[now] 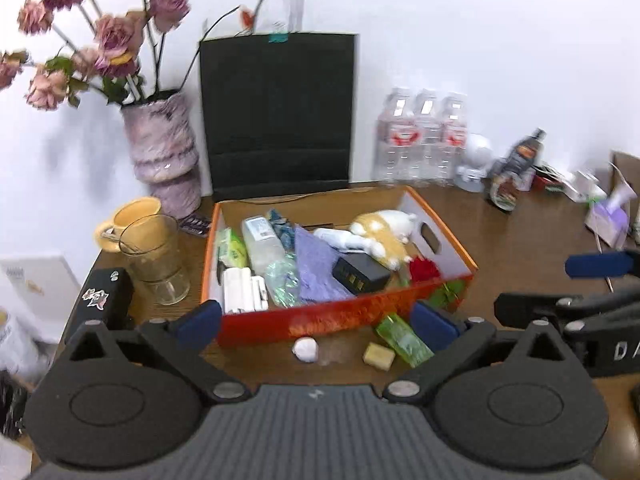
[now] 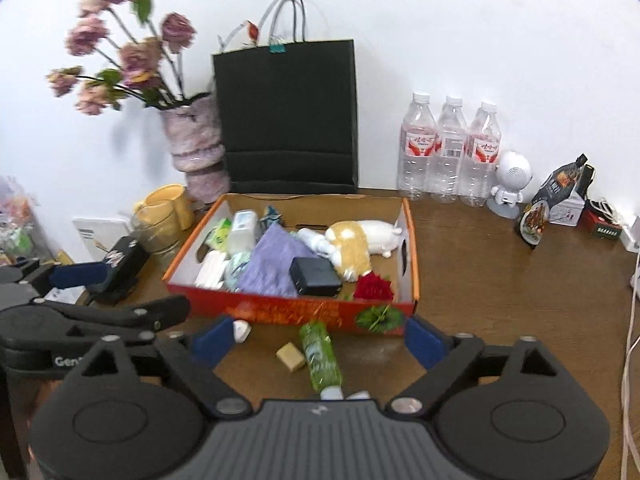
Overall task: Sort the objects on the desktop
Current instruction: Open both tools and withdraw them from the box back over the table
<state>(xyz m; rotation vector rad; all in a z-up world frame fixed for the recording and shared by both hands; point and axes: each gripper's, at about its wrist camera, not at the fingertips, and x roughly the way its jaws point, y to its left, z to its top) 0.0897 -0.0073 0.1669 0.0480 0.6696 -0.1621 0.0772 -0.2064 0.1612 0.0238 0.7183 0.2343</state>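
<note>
Left wrist: I see both claws, left claw (image 1: 316, 320) and right claw (image 2: 318, 338), spread wide, gripping nothing, before the box (image 1: 340, 316) on the worktop (image 1: 520, 248).

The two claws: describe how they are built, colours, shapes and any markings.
Both match. The left claw and right claw are matte black plastic, each with two dark blue padded fingertips on jointed black link arms with silver pivot pins. Behind these sit two round black housings with oval recesses and a ribbed grey centre plate. White lettering, only partly readable, marks each body's side. No cables, hands or sleeves show.
</note>
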